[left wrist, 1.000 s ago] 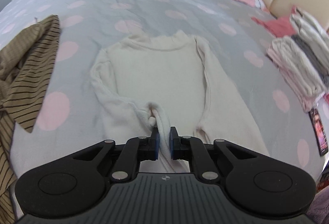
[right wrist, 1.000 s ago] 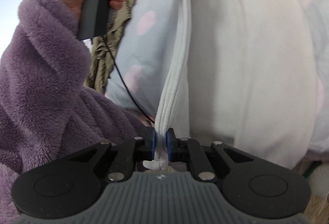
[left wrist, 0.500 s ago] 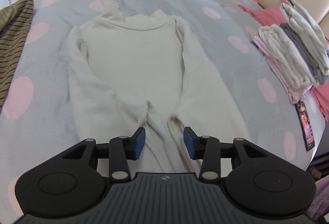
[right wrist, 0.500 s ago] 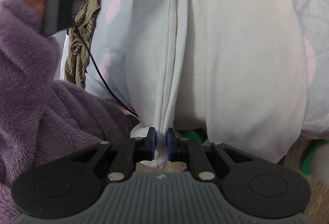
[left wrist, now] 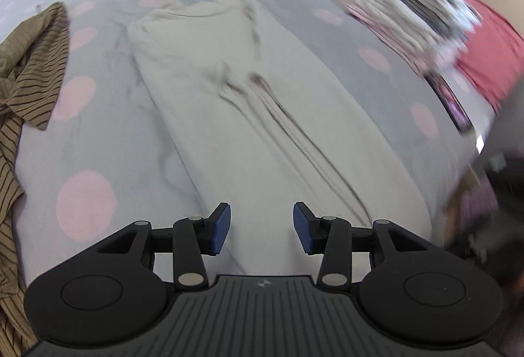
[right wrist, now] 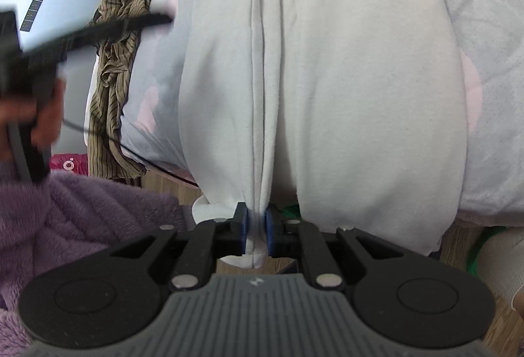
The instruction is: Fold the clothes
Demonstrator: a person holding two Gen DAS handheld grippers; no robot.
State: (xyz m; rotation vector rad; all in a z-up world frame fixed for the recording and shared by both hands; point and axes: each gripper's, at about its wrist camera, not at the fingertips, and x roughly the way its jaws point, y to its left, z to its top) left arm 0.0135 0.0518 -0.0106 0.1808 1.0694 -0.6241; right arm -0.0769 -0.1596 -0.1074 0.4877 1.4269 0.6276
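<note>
Two grippers in play. Left gripper (left wrist: 261, 227) has blue pads wide apart w/ nothing between them, hovering over the near end of the cream long-sleeve top (left wrist: 235, 101). Top lies lengthwise on the grey duvet w/ pink dots (left wrist: 98, 134), collar at far end, both sleeves folded in along the middle, near end hanging off the bed edge. Right gripper (right wrist: 255, 231) is clamped tight on bunched fabric at the top's near edge (right wrist: 258, 128), a bit of cloth poking out below the pads. Brown striped garment (left wrist: 29, 62) sits crumpled at left, apart from the top. Stack of folded clothes (left wrist: 412, 10) far right, blurred; red garment (left wrist: 491, 56) beside it. Purple fleece sleeve (right wrist: 65, 209) at near left in right wrist view.
</note>
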